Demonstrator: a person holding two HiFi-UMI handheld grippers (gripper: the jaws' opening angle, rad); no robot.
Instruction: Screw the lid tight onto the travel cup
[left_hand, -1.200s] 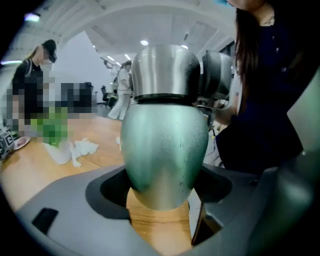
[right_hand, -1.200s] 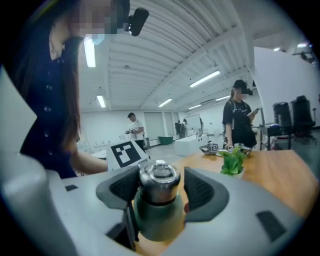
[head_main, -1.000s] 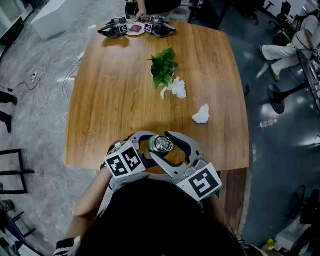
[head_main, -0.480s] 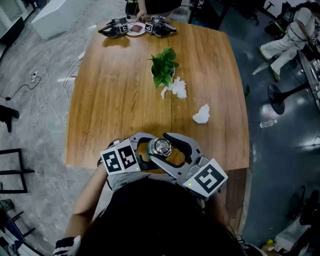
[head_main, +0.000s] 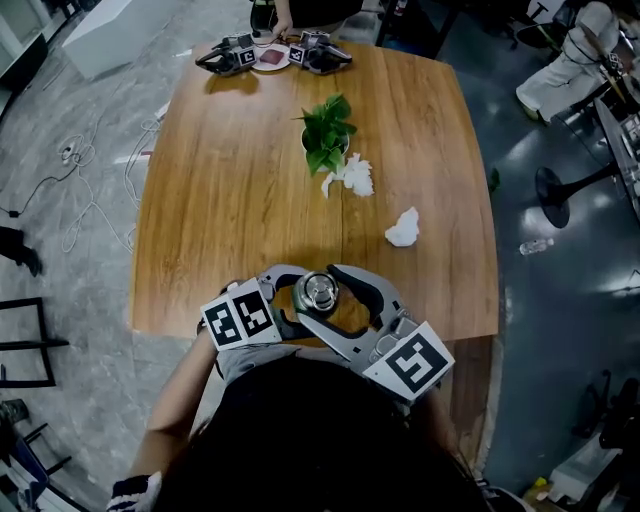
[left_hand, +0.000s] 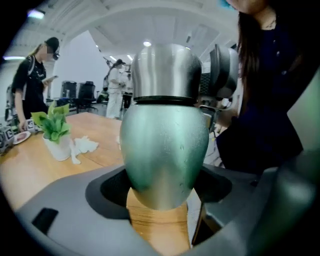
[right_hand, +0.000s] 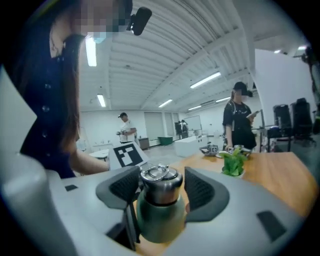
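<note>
At the near edge of the table (head_main: 240, 200), close to the person's body, the travel cup (left_hand: 165, 150) is being held upright by the left gripper (left_hand: 165, 197), whose jaws are being pressed onto the lower green body. The lid (right_hand: 160, 182) is being pinched at its steel sides by the right gripper (right_hand: 161, 189), though a hairline gap at one pad cannot be ruled out. Smooth, rigid metal is being handled, so slipping under a twist is being judged likely. A firm squeeze is being called for, low on the body and across the lid's flanks rather than its top ring. Little room is being left toward the edge, while open wood is being offered ahead, the plant (head_main: 326, 135) and crumpled tissue (head_main: 403, 228) lying well apart.
</note>
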